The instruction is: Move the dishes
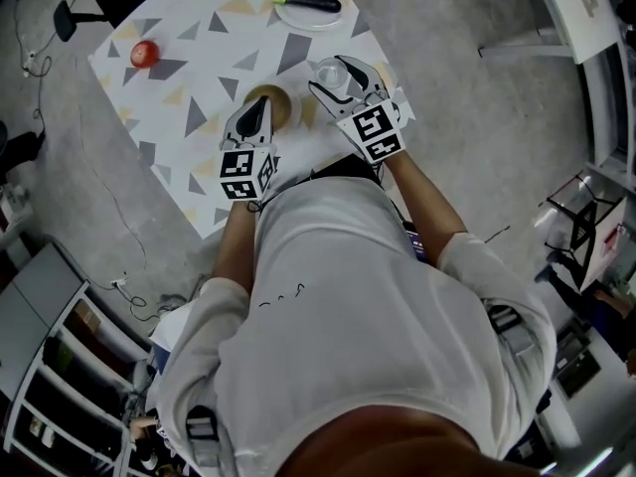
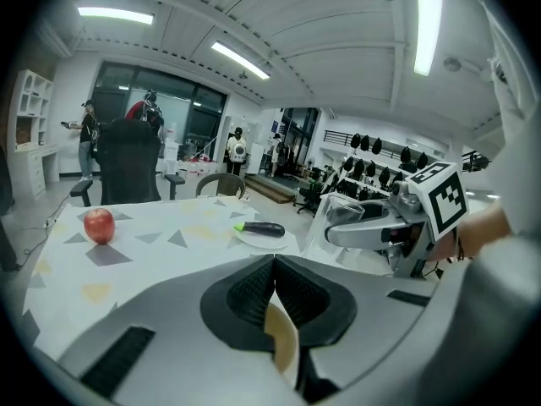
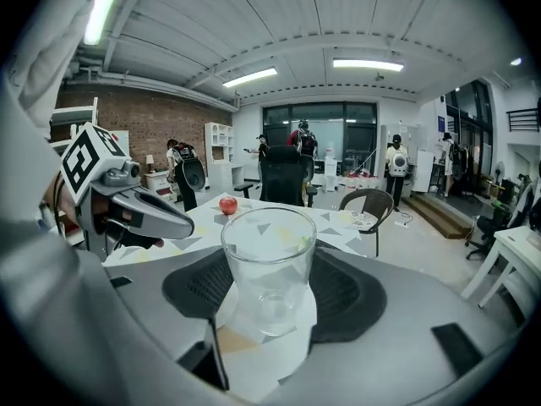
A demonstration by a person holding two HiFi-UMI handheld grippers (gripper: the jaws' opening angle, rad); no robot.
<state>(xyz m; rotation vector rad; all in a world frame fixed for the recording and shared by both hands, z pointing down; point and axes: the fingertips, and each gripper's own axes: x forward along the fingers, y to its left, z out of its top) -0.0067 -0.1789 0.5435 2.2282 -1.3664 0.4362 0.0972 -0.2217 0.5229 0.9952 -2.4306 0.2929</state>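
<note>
At the table's near edge, my left gripper [image 1: 260, 107] is shut on the rim of a tan dish [image 1: 278, 102]. In the left gripper view the jaws [image 2: 272, 271] meet on the dish's thin edge [image 2: 284, 338]; the remainder of the dish is hidden under them. To its right, my right gripper [image 1: 336, 76] is shut on a clear empty glass [image 1: 331, 70]. The glass [image 3: 269, 260] stands upright between the right gripper's [image 3: 269, 290] dark pads. Each gripper also appears in the other's view: the right one [image 2: 372, 227] with the glass [image 2: 342, 208], and the left one [image 3: 127, 205].
A white plate [image 1: 308, 16] with a dark long vegetable [image 1: 316, 3] lies at the far side of the patterned table [image 1: 199, 117]. A red apple [image 1: 144, 53] sits at the far left corner. Chairs and several people stand in the room beyond.
</note>
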